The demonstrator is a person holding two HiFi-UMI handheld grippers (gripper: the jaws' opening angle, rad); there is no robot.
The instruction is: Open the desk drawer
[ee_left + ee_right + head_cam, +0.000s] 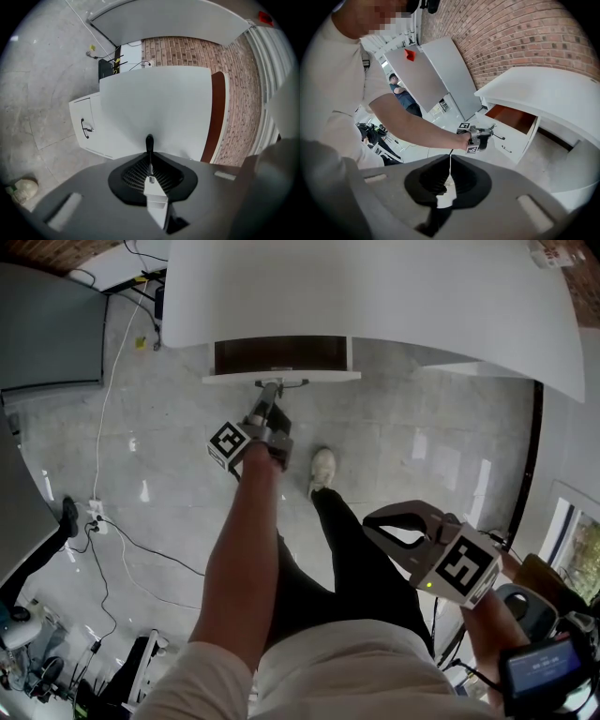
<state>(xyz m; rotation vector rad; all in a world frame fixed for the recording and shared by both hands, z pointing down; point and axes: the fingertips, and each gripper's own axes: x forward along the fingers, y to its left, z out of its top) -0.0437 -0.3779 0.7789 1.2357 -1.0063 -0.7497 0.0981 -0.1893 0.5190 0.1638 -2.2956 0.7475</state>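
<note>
The white desk (375, 287) has its top drawer (281, 377) pulled partly out, and the brown inside (281, 354) shows. My left gripper (269, 388) is shut on the drawer's dark handle (149, 140), against the white drawer front (159, 103). From the right gripper view the same left gripper (490, 133) sits at the open drawer (511, 118). My right gripper (370, 519) hangs low at the right, away from the desk. It is shut (450, 161) with nothing between its jaws.
A second drawer with its own handle (86, 129) lies below the open one. My foot in a pale shoe (322, 468) stands on the grey floor before the desk. Cables (105, 427) run along the left. A person (401, 93) stands far behind.
</note>
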